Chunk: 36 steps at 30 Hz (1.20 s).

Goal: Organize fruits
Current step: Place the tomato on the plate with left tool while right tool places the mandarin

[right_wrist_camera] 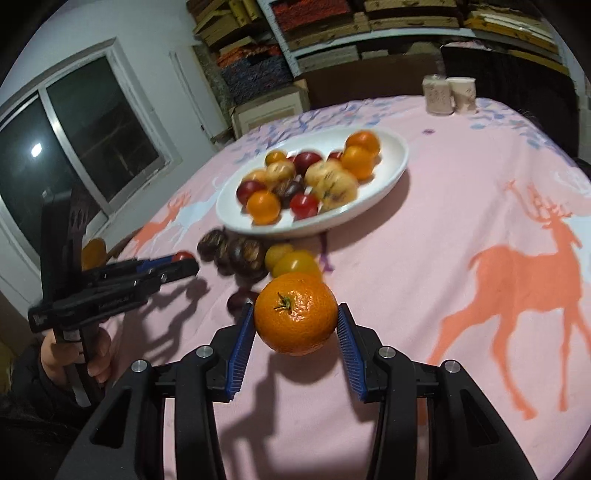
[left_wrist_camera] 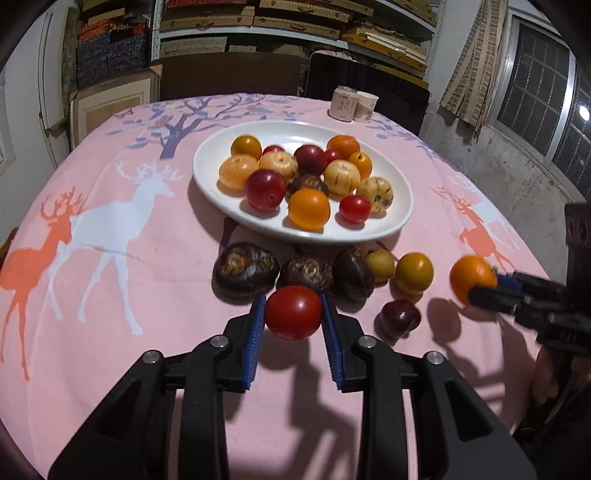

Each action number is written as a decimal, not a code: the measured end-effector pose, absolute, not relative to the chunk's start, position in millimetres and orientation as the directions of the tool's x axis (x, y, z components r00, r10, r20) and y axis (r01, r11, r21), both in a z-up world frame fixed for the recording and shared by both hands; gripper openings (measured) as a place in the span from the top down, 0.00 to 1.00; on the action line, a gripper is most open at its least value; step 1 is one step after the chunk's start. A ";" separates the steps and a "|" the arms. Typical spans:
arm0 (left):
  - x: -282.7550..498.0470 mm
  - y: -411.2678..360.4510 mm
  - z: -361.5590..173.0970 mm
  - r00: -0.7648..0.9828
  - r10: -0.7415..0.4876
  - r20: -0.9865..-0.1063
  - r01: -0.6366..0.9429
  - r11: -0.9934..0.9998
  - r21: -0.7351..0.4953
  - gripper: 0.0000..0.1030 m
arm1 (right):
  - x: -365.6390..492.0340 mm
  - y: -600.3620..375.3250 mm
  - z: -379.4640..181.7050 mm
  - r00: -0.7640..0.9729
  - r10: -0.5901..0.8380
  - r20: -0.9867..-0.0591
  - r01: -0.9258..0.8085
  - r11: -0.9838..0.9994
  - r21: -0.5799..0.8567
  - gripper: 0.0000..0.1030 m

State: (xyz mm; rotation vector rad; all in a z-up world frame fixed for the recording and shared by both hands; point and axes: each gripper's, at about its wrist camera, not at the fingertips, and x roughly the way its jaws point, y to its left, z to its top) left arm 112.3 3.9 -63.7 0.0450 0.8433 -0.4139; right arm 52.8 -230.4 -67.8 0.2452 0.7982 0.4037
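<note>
Over on your left, the left gripper (left_wrist_camera: 293,314) is clamped on a red tomato (left_wrist_camera: 293,312), just short of the dark fruits below the plate (left_wrist_camera: 207,184). Your right gripper (right_wrist_camera: 296,325) pinches an orange (right_wrist_camera: 296,318); only the right view shows its stem.

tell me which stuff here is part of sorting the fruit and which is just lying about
Part of the job:
- tomato, held in the left gripper
- orange, held in the right gripper
- plate with fruit
- loose fruit on the cloth in front of the plate

Just lying about:
- two cups at the far edge
- shelves of boxes
- window
</note>
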 end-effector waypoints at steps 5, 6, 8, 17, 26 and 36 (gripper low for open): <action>141.3 -8.4 -30.0 0.606 -0.338 -0.720 0.401 0.912 -0.090 0.71 | 77.2 -242.6 -32.2 0.684 0.406 -0.606 -0.250 0.911 0.328 0.56; 151.4 -13.0 -20.5 0.614 -0.339 -0.713 0.407 0.910 -0.082 0.71 | 85.6 -243.2 -25.6 0.694 0.400 -0.599 -0.254 0.914 0.316 0.56; 172.1 -23.7 -4.8 0.636 -0.331 -0.697 0.411 0.910 -0.056 0.71 | 103.7 -241.1 -13.9 0.711 0.391 -0.585 -0.264 0.919 0.293 0.56; 296.7 -56.5 -20.8 0.588 -0.282 -0.758 0.336 0.938 -0.089 0.71 | 227.4 -214.5 -12.7 0.743 0.335 -0.579 -0.270 0.942 0.198 0.56; 314.5 -51.6 -41.6 0.579 -0.275 -0.767 0.284 0.951 -0.126 0.31 | 257.0 -212.1 -23.4 0.750 0.324 -0.576 -0.285 0.945 0.160 0.44; 224.0 -6.7 -21.7 0.626 -0.283 -0.726 0.299 0.948 -0.112 0.27 | 158.1 -252.1 -19.8 0.752 0.400 -0.524 -0.255 0.910 0.328 0.35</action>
